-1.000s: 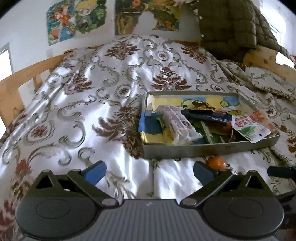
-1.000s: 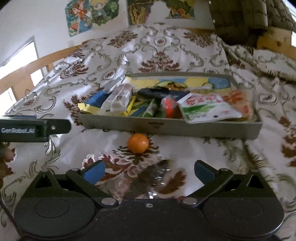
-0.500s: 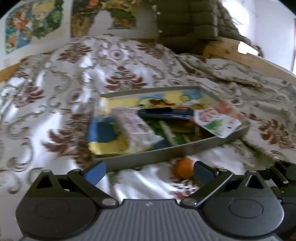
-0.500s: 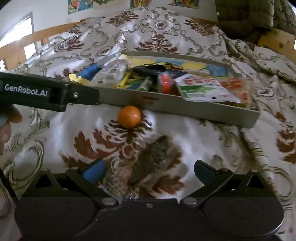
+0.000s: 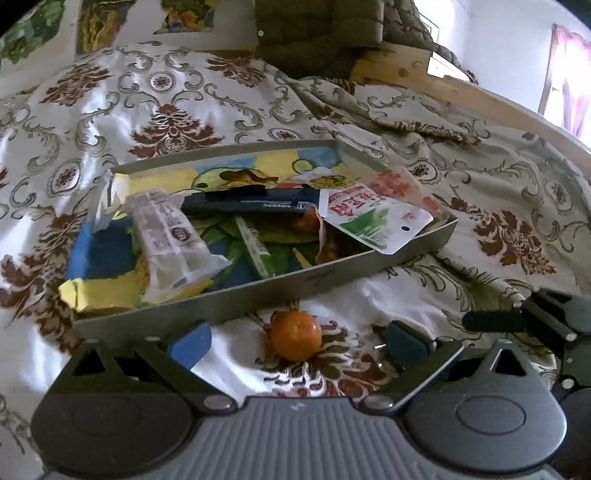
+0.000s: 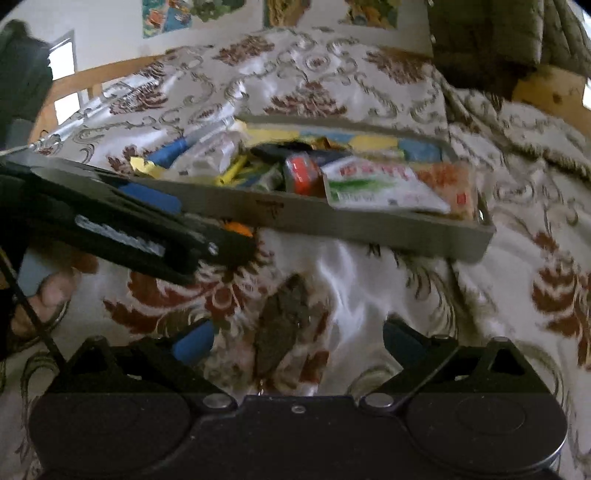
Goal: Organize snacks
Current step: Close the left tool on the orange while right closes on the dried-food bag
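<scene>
A grey tray [image 5: 258, 291] full of snack packets lies on the bedspread; it also shows in the right wrist view [image 6: 369, 225]. A small orange [image 5: 294, 334] lies on the bed just in front of the tray. My left gripper [image 5: 297, 341] is open, its fingers on either side of the orange. In the right wrist view the left gripper [image 6: 199, 229] hides most of the orange [image 6: 238, 228]. My right gripper [image 6: 295, 339] is open over a clear packet with dark contents [image 6: 282, 325] on the bedspread.
In the tray are a white wrapped packet [image 5: 166, 236], a dark bar [image 5: 255, 203] and a white-green pouch [image 5: 373, 218]. A dark quilted jacket [image 5: 317, 33] lies at the bed's far end. The wooden bed frame [image 5: 461, 88] runs along the right.
My left gripper has swung right and forward until its fingers flank the orange. My right gripper has come down closer over the clear packet. Both stay open.
</scene>
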The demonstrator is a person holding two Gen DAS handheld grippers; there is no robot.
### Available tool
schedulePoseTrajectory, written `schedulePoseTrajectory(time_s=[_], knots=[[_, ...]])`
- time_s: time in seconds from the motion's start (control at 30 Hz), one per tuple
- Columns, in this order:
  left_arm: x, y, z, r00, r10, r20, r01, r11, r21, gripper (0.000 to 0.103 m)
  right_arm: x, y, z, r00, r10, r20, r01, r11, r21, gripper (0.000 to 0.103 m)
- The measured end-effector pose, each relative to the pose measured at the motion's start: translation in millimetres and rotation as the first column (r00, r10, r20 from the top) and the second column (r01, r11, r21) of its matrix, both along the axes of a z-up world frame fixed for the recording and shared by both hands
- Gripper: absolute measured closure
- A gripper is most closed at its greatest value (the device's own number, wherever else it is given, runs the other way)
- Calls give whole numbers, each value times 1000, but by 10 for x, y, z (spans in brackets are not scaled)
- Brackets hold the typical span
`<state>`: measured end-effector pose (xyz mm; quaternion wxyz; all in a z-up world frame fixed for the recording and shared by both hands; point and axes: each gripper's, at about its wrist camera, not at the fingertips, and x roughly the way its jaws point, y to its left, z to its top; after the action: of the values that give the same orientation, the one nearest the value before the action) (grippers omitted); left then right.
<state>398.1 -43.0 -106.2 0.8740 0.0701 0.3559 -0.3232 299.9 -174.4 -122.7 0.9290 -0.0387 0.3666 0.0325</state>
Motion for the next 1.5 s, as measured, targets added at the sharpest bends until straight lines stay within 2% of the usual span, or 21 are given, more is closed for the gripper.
schedulePoseTrajectory(time_s=[0.13, 0.23, 0.43, 0.5, 0.73, 0.8, 0.93, 1.1, 1.5], knots=[[63, 3, -64, 1000, 6, -17, -6, 1000, -7, 2, 93, 18, -16, 1000, 16, -12, -15, 1000, 7, 17], [97, 27, -97, 999, 7, -34, -7, 1000, -8, 10, 125, 40, -31, 999, 34, -18, -34, 999, 21, 21], [127, 33, -122, 1000, -12, -27, 12, 1000, 10, 31, 127, 73, -77, 998, 56, -30, -56, 998, 17, 36], [135, 10, -131, 999, -23, -27, 23, 1000, 13, 41, 124, 79, -82, 998, 64, -26, -64, 998, 15, 41], [97, -141, -197, 997, -70, -14, 70, 996, 56, 56, 237, 53, -102, 997, 65, -40, -64, 997, 36, 45], [96, -134, -198, 998, -61, -12, 61, 997, 57, 65, 218, 42, -99, 997, 64, -38, -63, 997, 38, 46], [96, -102, -183, 999, -45, -20, 46, 998, 44, 66, 155, 27, -76, 997, 66, -33, -65, 997, 36, 46], [16, -136, -160, 999, -50, 11, 49, 996, 74, 66, 107, -10, -11, 998, 66, -23, -65, 997, 44, 48], [-28, -19, -73, 1000, -5, 4, 4, 999, 33, 67, -22, 55, 164, 993, 105, 48, -106, 994, 8, 50]])
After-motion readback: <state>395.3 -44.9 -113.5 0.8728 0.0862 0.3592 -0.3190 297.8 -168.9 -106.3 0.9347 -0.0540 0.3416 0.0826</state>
